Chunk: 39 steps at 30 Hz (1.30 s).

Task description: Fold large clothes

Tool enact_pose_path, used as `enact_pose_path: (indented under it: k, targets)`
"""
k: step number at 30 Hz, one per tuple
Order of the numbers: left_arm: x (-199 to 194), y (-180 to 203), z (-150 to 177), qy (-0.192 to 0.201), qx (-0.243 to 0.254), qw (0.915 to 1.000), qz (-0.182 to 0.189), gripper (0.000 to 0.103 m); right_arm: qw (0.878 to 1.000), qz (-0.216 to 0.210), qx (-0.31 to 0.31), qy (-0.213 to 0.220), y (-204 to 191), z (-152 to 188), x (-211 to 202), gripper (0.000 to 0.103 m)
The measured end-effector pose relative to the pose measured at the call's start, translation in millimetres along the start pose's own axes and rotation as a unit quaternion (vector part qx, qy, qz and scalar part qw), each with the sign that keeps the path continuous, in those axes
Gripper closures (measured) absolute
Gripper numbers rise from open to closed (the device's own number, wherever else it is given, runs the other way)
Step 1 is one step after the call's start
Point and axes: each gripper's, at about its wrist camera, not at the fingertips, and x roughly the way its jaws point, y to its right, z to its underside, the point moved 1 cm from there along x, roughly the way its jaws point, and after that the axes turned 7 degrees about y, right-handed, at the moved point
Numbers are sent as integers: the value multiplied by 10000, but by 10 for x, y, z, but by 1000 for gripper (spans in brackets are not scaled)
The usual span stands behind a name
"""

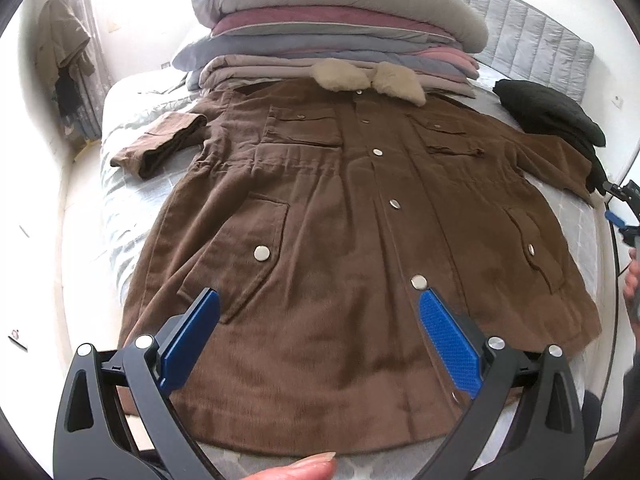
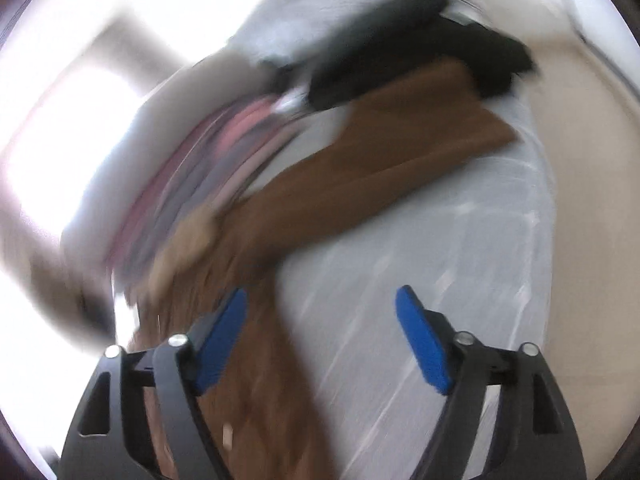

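- The bed (image 1: 120,128), covered with a pale grey quilted spread, carries everything.
- A brown coat (image 1: 344,216) with a cream fur collar (image 1: 368,76) lies flat and front-up along it, snaps fastened, one sleeve (image 1: 160,144) folded back.
- A stack of folded bedding (image 1: 336,32) touches the collar; a black garment (image 1: 552,116) lies beside the coat's other sleeve.
- The left gripper (image 1: 320,312) hovers above the hem, jaws spread wide.
- The right gripper (image 2: 320,312), blurred, is spread too, holding nothing.
- No legible writing shows.
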Motion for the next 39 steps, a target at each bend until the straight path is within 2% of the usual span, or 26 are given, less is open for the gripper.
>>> enact_pose_path:
  k: [3, 6, 8, 10, 12, 15, 23, 31, 39]
  targets:
    - [-189, 63, 52, 103, 165, 9995, -247, 7, 9938, -139, -1088, 172, -847, 451, -313, 10]
    - [-377, 78, 87, 216, 206, 9988, -381, 7, 9843, -193, -1753, 62, -1446, 965, -555, 8]
    - [-482, 67, 108, 259, 192, 9984, -456, 7, 9802, -243, -1965, -105, -1735, 1237, -670, 7]
    - [-576, 45, 142, 253, 130, 9986, -437, 7, 9740, -16, -2262, -128, -2058, 1462, -826, 7]
    - [-643, 31, 166, 282, 103, 9986, -426, 7, 9695, 67, -2451, -30, -2257, 1590, -903, 7]
    - [-742, 18, 205, 350, 109, 9985, -414, 7, 9682, -69, -2501, -29, -2480, 1672, -1019, 7]
    - [-928, 7, 220, 551, 113, 9975, -429, 7, 9625, 28, -2695, 298, -2653, 1619, -1215, 7]
    - [-965, 96, 205, 653, 256, 9964, -479, 7, 9681, 36, -2474, 406, -2552, 1475, -1161, 7]
    - [-903, 149, 195, 630, 282, 9966, -446, 7, 9751, 64, -2192, 339, -2358, 1339, -1086, 7]
